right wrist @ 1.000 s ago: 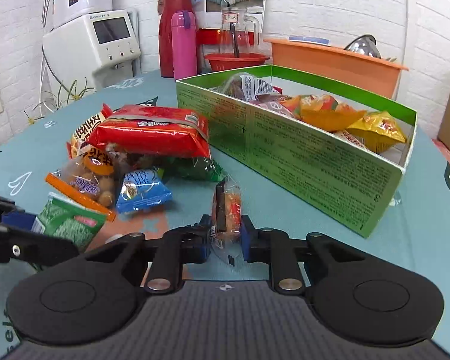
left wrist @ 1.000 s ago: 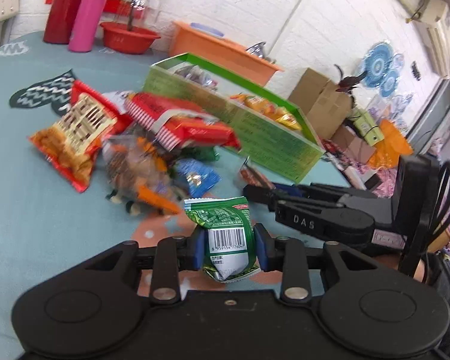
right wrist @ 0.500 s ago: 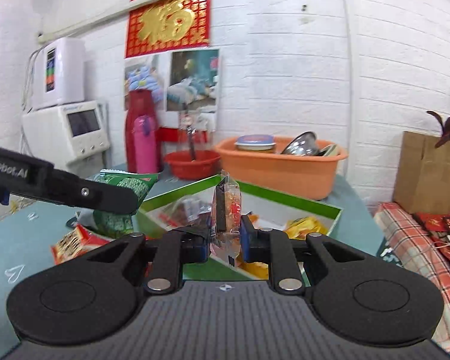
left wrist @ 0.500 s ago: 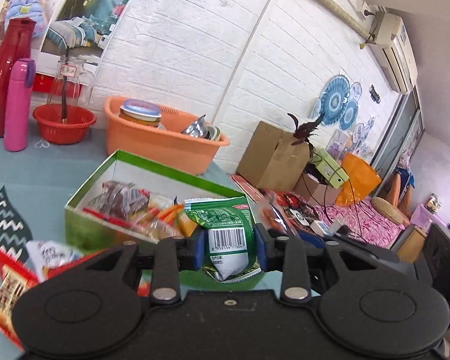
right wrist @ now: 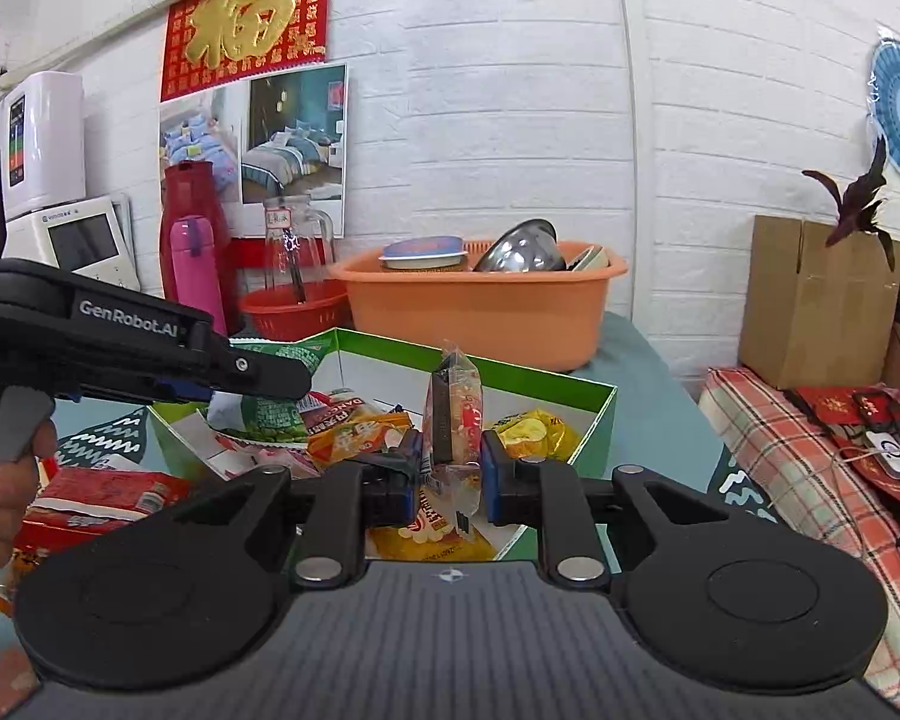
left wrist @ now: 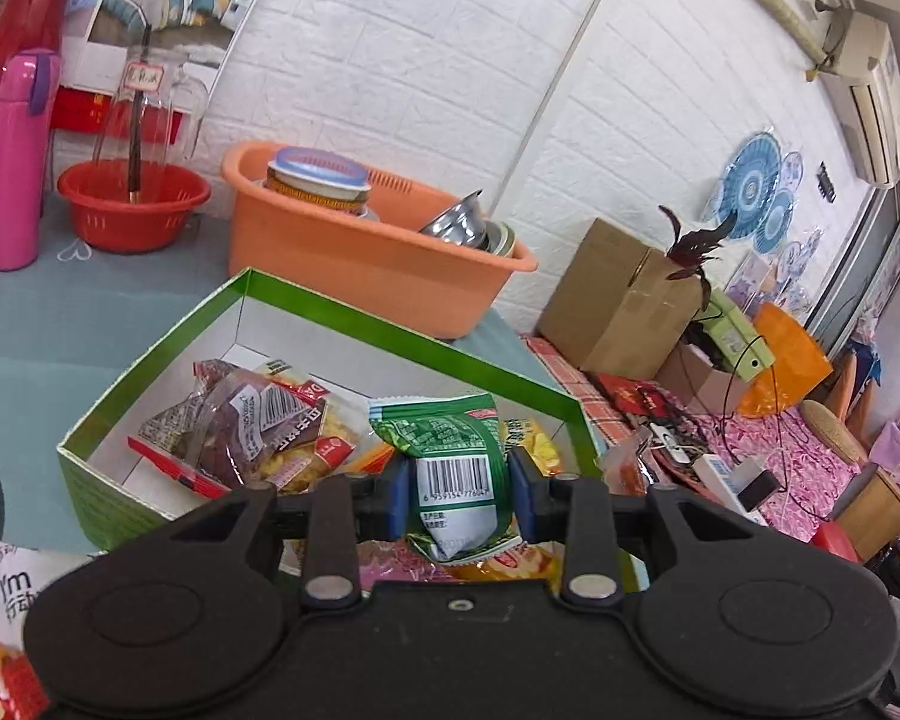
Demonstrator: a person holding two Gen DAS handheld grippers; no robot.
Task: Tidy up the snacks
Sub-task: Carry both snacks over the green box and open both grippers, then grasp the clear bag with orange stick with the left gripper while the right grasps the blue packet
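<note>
**Teal Table, White Brick Wall: Two Snacks Aloft Over One Box**

Teal-covered table [left wrist: 60, 312] beneath a white brick wall, with an orange basin [left wrist: 354, 258] of bowls just behind an open green box [left wrist: 150, 372]. From the left wrist: left gripper [left wrist: 457, 495] hanging over the near side of the box, jaws easing apart, with both blue pads touching a green packet [left wrist: 450, 456] held upright, barcode to the lens. Below it in the box, a heap of brown, red and yellow packets [left wrist: 252, 432]. From the right wrist only: right gripper [right wrist: 450, 474] clenched on a slim clear-wrapped snack [right wrist: 453, 414], standing on end above the box's near edge. Also only in this view: the left tool side-on over the box's left end, a hand [right wrist: 6, 498] on its trigger, and a red pack [right wrist: 96, 495] lying outside the box on the table.
</note>
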